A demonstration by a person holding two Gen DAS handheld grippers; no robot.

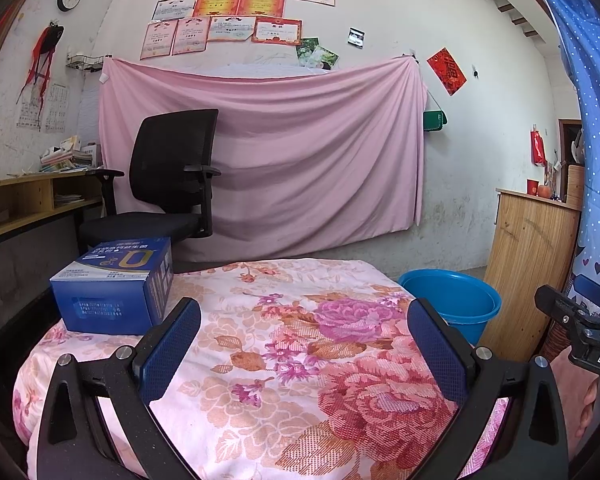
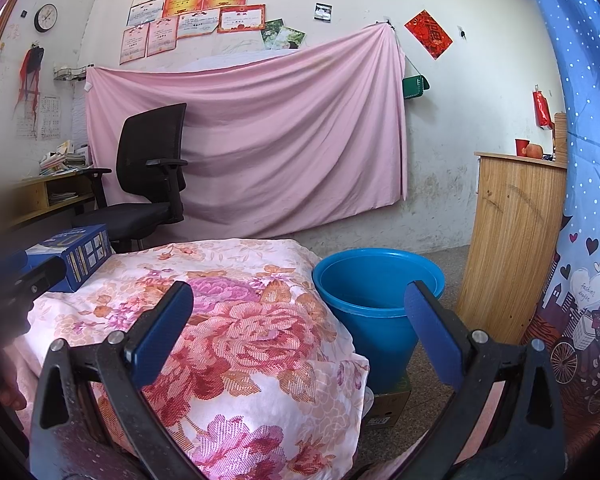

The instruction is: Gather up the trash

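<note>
A blue cardboard box (image 1: pixel 114 286) lies on the far left corner of a table covered with a floral cloth (image 1: pixel 284 344); it also shows in the right wrist view (image 2: pixel 74 254). A blue plastic bucket (image 2: pixel 374 304) stands on the floor right of the table, also in the left wrist view (image 1: pixel 454 300). My left gripper (image 1: pixel 304 320) is open and empty above the cloth, the box just beyond its left finger. My right gripper (image 2: pixel 298 304) is open and empty over the table's right edge, its right finger in front of the bucket.
A black office chair (image 1: pixel 168 184) stands behind the table by a wooden desk (image 1: pixel 32 200). A wooden cabinet (image 2: pixel 512 240) stands right of the bucket. A blue curtain (image 2: pixel 584 200) hangs at the far right. A cardboard piece (image 2: pixel 388 404) lies under the bucket.
</note>
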